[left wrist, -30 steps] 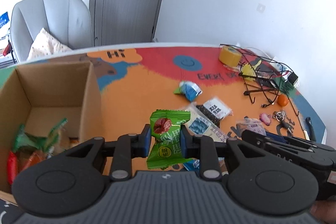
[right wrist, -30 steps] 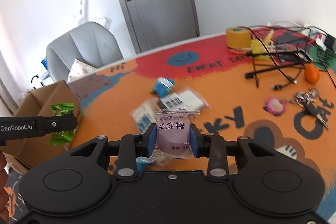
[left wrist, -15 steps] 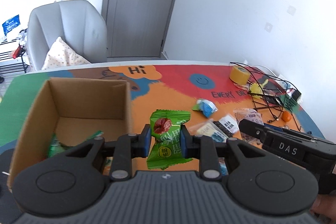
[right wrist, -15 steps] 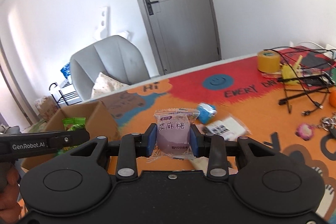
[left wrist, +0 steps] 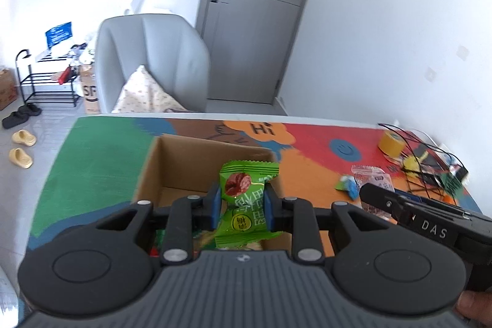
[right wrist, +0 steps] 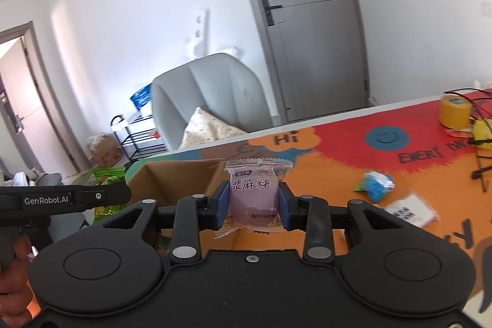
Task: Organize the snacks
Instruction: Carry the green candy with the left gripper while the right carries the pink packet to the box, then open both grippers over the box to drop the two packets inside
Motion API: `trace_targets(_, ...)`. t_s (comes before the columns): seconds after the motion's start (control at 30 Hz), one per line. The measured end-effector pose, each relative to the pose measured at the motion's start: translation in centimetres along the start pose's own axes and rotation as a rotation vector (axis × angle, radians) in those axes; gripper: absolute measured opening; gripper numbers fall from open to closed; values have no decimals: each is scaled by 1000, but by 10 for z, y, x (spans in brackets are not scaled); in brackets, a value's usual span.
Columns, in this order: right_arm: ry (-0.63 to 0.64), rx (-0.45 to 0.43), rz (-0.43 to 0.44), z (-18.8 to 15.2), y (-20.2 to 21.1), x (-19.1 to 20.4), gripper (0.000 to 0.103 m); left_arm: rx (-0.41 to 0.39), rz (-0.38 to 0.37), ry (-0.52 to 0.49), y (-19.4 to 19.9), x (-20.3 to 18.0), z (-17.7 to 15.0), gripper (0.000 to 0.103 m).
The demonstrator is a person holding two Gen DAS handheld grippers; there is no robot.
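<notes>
My left gripper (left wrist: pixel 241 209) is shut on a green snack packet (left wrist: pixel 246 199) with a red fruit picture and holds it over the open cardboard box (left wrist: pixel 153 162). More snack packets lie in the box, mostly hidden behind the gripper. My right gripper (right wrist: pixel 254 205) is shut on a purple mochi packet (right wrist: pixel 253 197) and holds it just right of the box (right wrist: pixel 172 177). The left gripper shows at the left of the right wrist view (right wrist: pixel 70 199).
On the colourful table mat (left wrist: pixel 101 168) lie a blue-wrapped snack (right wrist: pixel 376 182), a clear packet with a QR label (right wrist: pixel 410 209), a yellow tape roll (right wrist: pixel 455 111) and tangled black wires (left wrist: pixel 430 162). A grey chair (left wrist: pixel 150 63) stands behind the table.
Both grippers moved left and up with their packets. The left one went from beside the box to over it. The right one came close to the box's right side.
</notes>
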State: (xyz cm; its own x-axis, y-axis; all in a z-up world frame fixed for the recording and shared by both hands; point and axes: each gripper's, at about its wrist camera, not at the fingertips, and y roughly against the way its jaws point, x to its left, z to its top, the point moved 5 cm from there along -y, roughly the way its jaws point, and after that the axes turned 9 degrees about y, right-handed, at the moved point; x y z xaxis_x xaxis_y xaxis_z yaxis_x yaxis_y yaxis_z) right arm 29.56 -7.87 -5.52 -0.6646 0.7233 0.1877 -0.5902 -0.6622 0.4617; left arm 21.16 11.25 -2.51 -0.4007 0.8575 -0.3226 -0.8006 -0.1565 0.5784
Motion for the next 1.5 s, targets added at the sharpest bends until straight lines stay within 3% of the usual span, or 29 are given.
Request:
trace_targets(0.6, 70, 33, 90, 15, -47, 49, 34, 6, 60, 74, -22, 46, 16, 26)
trace_targets(0.87, 99, 72, 114, 17, -65, 64, 34, 21, 52, 125, -37, 60, 20, 27)
trace_targets(1.13, 111, 95, 147, 15, -78, 77, 34, 8, 81, 151, -30, 74, 25, 31)
trace_targets(1.23, 104, 105, 168, 15, -83, 81, 34, -10, 102, 170, -20, 83, 26, 37)
trace_targets(1.37, 79, 108, 201, 16, -86, 85, 35, -35, 117, 188, -11, 92, 25, 52)
trace_targets(1.43, 79, 92, 223, 19, -85, 86, 44, -42, 124, 191, -10, 94, 24, 59)
trace_targets(1.47, 82, 87, 226, 20, -85, 86, 59, -45, 128, 194, -10, 96, 25, 64)
trace_targets(1.5, 83, 79, 225, 21, -83, 86, 64, -47, 135, 198, -9, 97, 24, 68)
